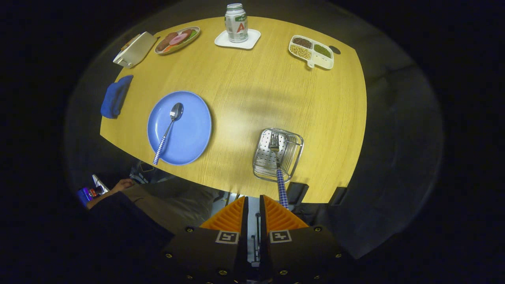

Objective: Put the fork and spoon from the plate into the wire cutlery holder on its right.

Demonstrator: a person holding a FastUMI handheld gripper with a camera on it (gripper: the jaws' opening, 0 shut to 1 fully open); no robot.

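Overhead: wood table [252, 98], dark booth; tongs [252, 201] nearly closed, empty.

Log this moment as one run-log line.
fork: in wire cutlery holder | spoon: on plate | hand-held gripper: nearly closed, empty, clear of table

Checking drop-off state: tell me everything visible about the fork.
The metal fork with a blue-and-white checked handle lies tilted in the chrome wire cutlery holder, tines down over the perforated floor, handle leaning out over the holder's near rim toward the gripper. The handle's end passes just beside the gripper's right finger; whether they touch is unclear. The fingers are close together with nothing between them.
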